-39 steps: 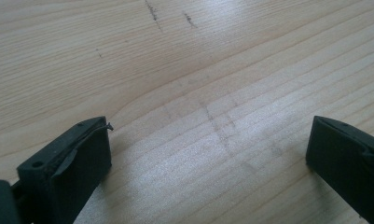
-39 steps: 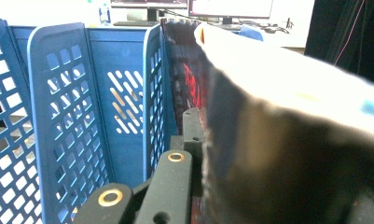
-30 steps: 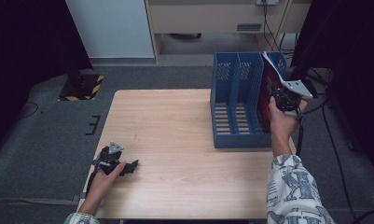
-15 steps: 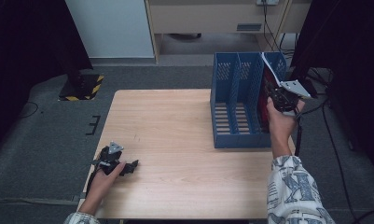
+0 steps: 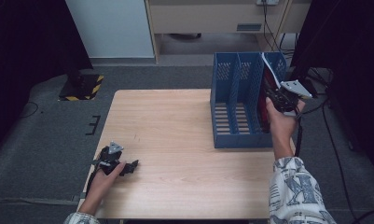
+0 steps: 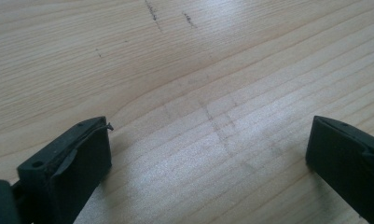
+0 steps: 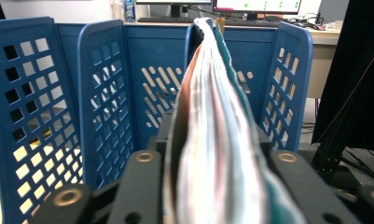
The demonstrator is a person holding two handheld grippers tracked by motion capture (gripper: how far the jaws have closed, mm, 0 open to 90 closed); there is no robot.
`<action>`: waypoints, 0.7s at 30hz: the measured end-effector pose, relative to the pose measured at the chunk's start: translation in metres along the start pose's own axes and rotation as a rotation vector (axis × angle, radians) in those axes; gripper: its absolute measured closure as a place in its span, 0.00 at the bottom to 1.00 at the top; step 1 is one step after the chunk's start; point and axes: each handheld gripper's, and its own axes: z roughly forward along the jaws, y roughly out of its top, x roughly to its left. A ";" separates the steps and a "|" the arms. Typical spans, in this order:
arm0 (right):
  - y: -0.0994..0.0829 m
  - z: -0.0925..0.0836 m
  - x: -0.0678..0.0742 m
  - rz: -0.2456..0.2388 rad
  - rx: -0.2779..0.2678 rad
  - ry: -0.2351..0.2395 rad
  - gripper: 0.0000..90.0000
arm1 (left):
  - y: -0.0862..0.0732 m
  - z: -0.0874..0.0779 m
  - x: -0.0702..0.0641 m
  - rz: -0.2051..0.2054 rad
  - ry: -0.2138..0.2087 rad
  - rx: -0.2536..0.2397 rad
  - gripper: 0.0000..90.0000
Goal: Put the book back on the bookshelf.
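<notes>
- The right claw (image 7: 217,161) is seen loosened: its jaws have just been opening, and the magazine (image 7: 217,107) stands between them. Any last contact with the pads cannot be made out.
- The magazine is judged light, thin and floppy. Its pages are seen bowing sideways just ahead of the claw, so it can be expected to sag or fan open if taken by one corner.
- The near upright edge, directly between the jaws, is judged the best place for a hold, with all the pages pinched together. The glossy cover may be slippery, so a firm squeeze would be called for.
- Pale page edges with pink and teal cover strips are shown, running away from the claw and ending in a curled top corner.
- Around the claw, the magazine is lodged upright in the rightmost slot of a blue file rack (image 7: 35,116). Perforated dividers stand on both sides of the claw.
- From the high view, the right claw (image 5: 271,96) is seen at the rack's (image 5: 226,107) right end, with the magazine (image 5: 267,74) rising beyond it.
- The left claw (image 5: 128,166) is rested released and empty on the counter (image 5: 175,126), well apart from the rack. Bare wood is seen between its jaws.
</notes>
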 end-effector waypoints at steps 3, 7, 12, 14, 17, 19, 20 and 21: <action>0.000 0.000 0.001 -0.006 -0.001 -0.004 0.69 | 0.000 0.000 0.000 0.000 0.000 0.000 0.00; 0.000 -0.002 0.000 -0.001 0.000 -0.014 0.59 | 0.000 0.000 0.000 0.000 0.000 0.000 0.00; 0.000 -0.003 0.002 -0.001 0.004 -0.011 0.53 | 0.000 0.000 0.000 0.000 0.000 0.000 0.00; -0.001 -0.004 0.002 0.002 0.001 -0.010 0.51 | 0.000 0.000 0.000 0.000 0.000 0.000 0.00; -0.002 -0.005 0.003 -0.005 0.002 -0.011 0.49 | 0.000 0.000 0.000 0.000 0.000 0.000 0.00; -0.002 -0.006 0.004 -0.006 0.003 -0.008 0.47 | 0.000 0.000 0.000 0.000 0.000 0.000 0.00; -0.002 -0.007 0.004 -0.010 0.006 -0.007 0.45 | 0.000 0.000 0.000 0.000 0.000 0.000 0.00; -0.002 -0.008 0.004 -0.011 0.002 -0.005 0.42 | 0.000 0.000 0.000 0.000 0.000 0.000 0.00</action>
